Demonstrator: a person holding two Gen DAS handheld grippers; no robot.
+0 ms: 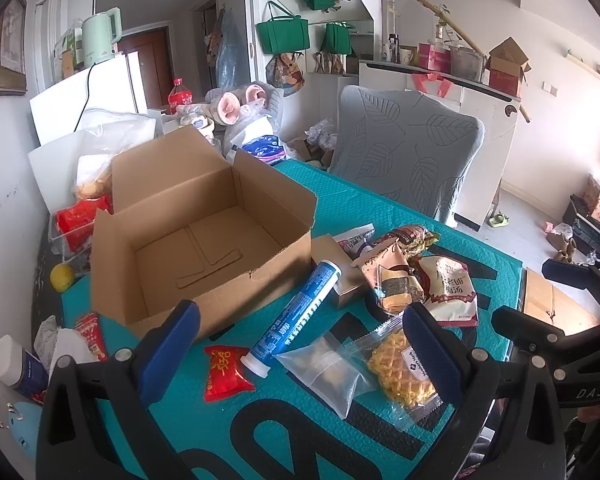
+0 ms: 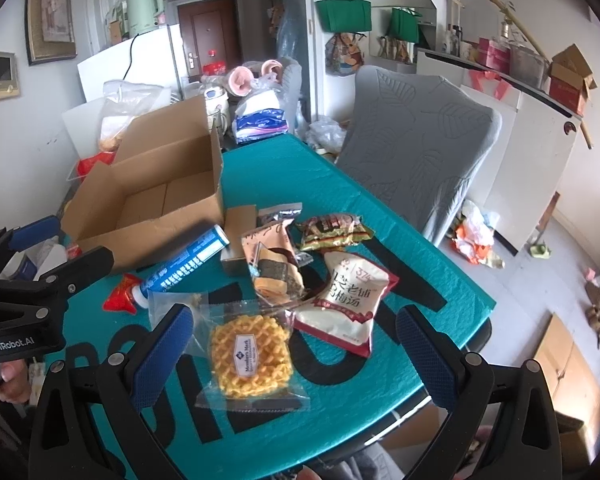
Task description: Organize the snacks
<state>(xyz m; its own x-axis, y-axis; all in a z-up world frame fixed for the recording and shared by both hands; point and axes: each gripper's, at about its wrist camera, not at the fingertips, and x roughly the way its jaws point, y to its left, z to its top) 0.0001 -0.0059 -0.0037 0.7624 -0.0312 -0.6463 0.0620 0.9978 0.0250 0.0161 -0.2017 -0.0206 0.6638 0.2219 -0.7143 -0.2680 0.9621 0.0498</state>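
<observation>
While unheld, waffle packet (image 2: 250, 354) between wide-open right tongs (image 2: 296, 354); left tongs (image 1: 300, 354) likewise agape.

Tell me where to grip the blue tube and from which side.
Grip the blue tube around its middle, coming from above with the jaws across its width. It lies flat on the teal mat, its far end close to the cardboard box and its white cap next to the red packet; the midsection looks freest.

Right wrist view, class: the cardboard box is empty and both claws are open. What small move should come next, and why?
Probably lower the right claw onto the waffle snack packet: it lies between the open fingers, nearest, with the empty cardboard box waiting at left.
</observation>
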